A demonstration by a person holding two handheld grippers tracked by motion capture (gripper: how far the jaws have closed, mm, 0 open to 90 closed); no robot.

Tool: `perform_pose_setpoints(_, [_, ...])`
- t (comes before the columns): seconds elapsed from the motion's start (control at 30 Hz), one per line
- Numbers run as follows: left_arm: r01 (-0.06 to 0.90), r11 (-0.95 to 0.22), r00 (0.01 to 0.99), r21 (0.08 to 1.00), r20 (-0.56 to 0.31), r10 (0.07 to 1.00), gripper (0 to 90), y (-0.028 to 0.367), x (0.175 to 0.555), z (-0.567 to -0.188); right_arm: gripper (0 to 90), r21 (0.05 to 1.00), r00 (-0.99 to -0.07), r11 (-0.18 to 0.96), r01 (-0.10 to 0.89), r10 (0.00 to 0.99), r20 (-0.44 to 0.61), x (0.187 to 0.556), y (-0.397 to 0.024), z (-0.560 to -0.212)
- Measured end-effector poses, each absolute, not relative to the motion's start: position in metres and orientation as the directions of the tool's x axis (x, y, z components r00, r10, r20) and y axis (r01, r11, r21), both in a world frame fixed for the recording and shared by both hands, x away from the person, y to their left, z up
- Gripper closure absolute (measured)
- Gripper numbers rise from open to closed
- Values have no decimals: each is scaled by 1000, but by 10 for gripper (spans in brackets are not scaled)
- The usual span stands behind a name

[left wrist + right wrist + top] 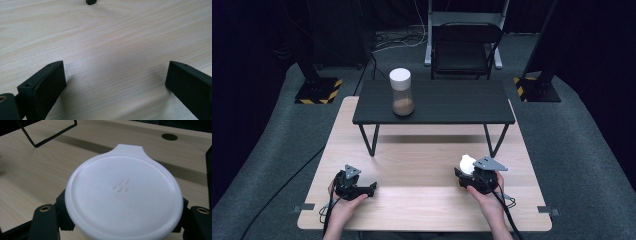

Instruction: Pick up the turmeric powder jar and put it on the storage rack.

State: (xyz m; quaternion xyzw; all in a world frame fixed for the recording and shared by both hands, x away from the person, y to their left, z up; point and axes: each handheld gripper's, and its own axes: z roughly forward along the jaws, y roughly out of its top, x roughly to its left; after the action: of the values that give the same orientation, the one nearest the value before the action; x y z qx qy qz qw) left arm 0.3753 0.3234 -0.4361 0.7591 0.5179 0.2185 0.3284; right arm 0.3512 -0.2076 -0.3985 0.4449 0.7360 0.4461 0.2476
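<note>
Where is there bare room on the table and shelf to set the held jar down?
Bare wood lies between the left gripper and the right gripper, up to the shelf legs. The shelf is bare right of its jar. It is crowded only where the right gripper holds the white-lidded jar.

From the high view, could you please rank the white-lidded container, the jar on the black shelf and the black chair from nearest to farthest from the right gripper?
1. The white-lidded container: between the jaws of the right gripper, at the near right of the table.
2. The jar: standing on the left part of the black shelf, farther back.
3. The black chair: on the floor beyond the table, farthest.
</note>
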Motion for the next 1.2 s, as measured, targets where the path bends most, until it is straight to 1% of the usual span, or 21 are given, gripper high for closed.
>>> perform_pose_setpoints(0.27, [643,-248,368,725,-8,930,24,323,375,-436,296,870,-497,227,437,867,24,349,-211,-384])
perform_pose_setpoints(0.7, [643,-248,368,725,-8,930,24,323,375,-436,296,867,-514,252,431,857,7,345,-227,-340])
perform_pose_setpoints(1.2, [643,-248,368,725,-8,930,24,323,375,-436,297,866,-524,237,439,851,33,358,-238,-287])
